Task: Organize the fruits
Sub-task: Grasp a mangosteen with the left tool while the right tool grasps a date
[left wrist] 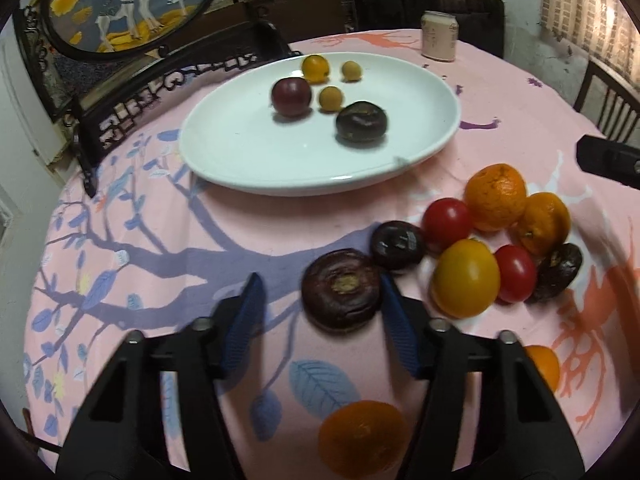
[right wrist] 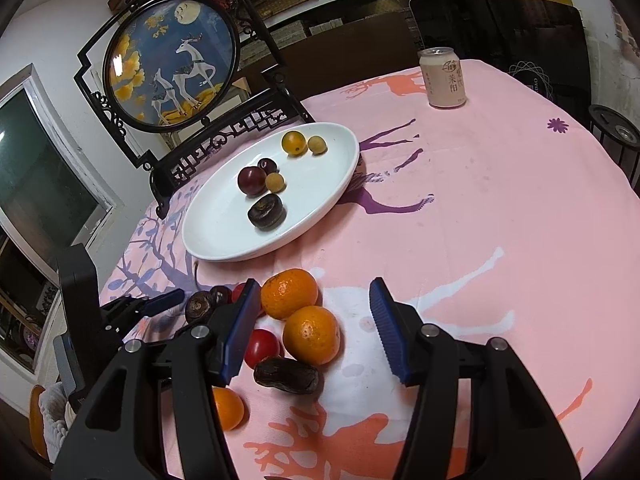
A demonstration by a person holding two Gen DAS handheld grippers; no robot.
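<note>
A white plate [left wrist: 240, 168] holds a dark plum [left wrist: 291, 96], several small yellow fruits and a dark flat fruit [left wrist: 362, 121]. On the pink cloth lies a pile of oranges [left wrist: 496, 197], red tomatoes [left wrist: 447, 224], a yellow fruit [left wrist: 466, 278] and dark fruits. My left gripper [left wrist: 320, 300] is open around a dark flat fruit [left wrist: 342, 290], which sits against its right finger. My right gripper [right wrist: 314, 328] is open above two oranges [right wrist: 311, 335], a tomato [right wrist: 262, 347] and a dark date-like fruit [right wrist: 287, 375]. The plate also shows in the right wrist view [right wrist: 332, 200].
A deer picture on a black ornate stand [right wrist: 172, 64] rises behind the plate at the left. A drink can [right wrist: 442, 77] stands at the far table edge. Dark chairs stand beyond the table. Two more oranges [left wrist: 362, 436] lie close under the left gripper.
</note>
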